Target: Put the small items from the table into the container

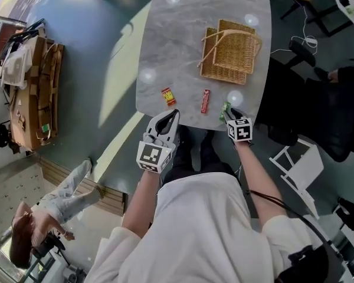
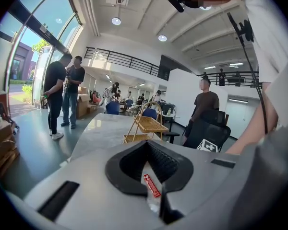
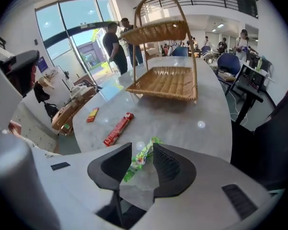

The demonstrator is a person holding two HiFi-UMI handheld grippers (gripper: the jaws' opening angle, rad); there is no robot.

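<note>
While the right gripper (image 3: 142, 145) is hovering over the near edge of the marble table (image 1: 177, 40), its jaws are standing apart. The green packet (image 3: 141, 158) is lying flat on the table in the gap between them, and neither pad is pressing on it. From above, that packet is sitting just at the gripper's 11 o'clock. The red bar (image 1: 205, 101) is lying near the green packet at its 9 o'clock, and the yellow-and-red packet (image 1: 168, 96) is lying farther out the same way. The wicker basket (image 1: 230, 55) is standing well apart at 12 o'clock. The left gripper (image 2: 146, 143) is hanging just off the table edge with its jaw tips meeting, and it is gripping a small red-and-clear sachet (image 2: 152, 185).
</note>
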